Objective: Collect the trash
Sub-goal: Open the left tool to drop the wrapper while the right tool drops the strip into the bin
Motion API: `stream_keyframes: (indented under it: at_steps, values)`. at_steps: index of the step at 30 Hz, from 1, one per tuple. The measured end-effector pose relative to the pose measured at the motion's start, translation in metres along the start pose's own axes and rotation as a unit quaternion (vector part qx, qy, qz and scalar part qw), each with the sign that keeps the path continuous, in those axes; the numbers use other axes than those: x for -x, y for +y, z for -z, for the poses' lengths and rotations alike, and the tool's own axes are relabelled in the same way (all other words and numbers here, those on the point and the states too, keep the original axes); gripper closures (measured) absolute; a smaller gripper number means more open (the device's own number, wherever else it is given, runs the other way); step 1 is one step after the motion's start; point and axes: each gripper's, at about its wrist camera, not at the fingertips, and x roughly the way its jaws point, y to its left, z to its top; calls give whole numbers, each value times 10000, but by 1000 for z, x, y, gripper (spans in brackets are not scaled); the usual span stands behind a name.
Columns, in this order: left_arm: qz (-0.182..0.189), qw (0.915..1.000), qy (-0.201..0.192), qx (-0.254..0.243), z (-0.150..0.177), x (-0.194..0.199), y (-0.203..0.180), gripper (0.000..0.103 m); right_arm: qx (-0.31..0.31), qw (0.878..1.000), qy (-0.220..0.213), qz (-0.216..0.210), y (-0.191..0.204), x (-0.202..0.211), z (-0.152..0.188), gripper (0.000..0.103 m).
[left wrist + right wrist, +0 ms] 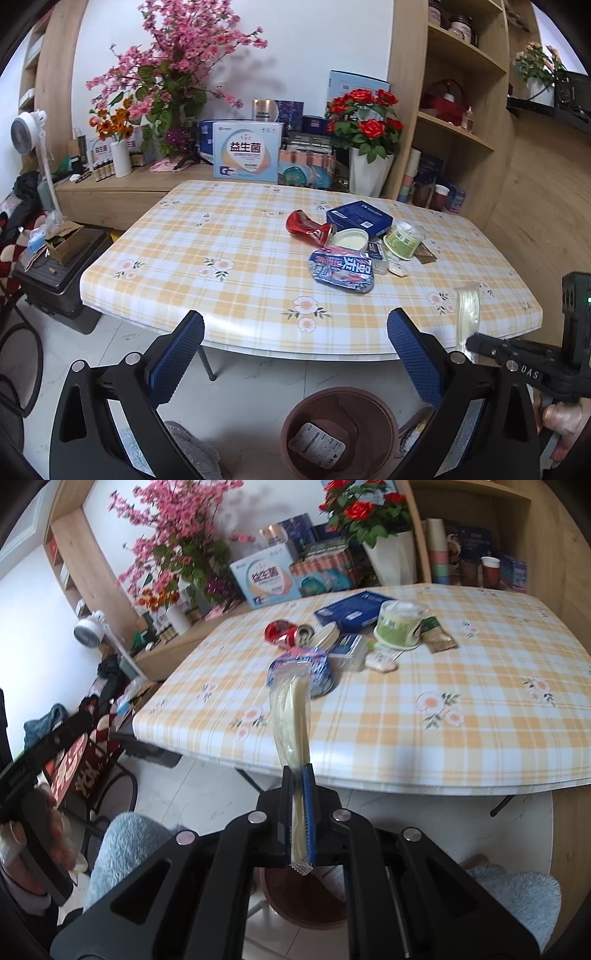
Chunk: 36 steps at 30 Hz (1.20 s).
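Near table half bare; litter (can, boxes) perhaps blocks the far right.

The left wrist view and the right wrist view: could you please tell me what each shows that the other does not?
Only the left wrist view shows the open left gripper and a label lying inside the brown bin. Only the right wrist view shows the right gripper shut on a clear wrapper. Both show the table with the crushed red can.
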Motion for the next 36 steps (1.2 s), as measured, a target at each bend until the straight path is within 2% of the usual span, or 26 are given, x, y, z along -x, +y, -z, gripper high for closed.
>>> stream_keyframes:
  at_steps: [9,11,13,17,19,20,22,25,36]
  values:
    - [-89,9998,-20,167,6,1,14,6,92,9991,406,-46,12,-18,12,93]
    - [-97,9998,-19,191,6,0,15,6,79,9986,509,-86,13,-22,15,88]
    - [-95,9998,-16,192,7,0,16,6,76,9986,506,-102,14,-23,16,71]
    - [-111,9998,-31,167,7,0,16,6,83,9993,358,14,13,-18,13,52]
    - [-130,9998,-50,138,8,0,16,6,29,9997,239,97,9,-14,11,31]
    - [-146,9998,-63,120,8,-1,16,6,-3,9998,140,172,6,-10,9,27]
    - [-180,9998,-81,87,9,-1,15,6,-31,9995,4,302,1,-5,5,11]
    - [-182,9998,-77,83,10,-1,14,6,-54,9985,-172,524,-7,2,-2,6]
    - [-179,9998,-33,-6,4,-11,9,6,27,9923,-539,1111,-37,17,-30,6]
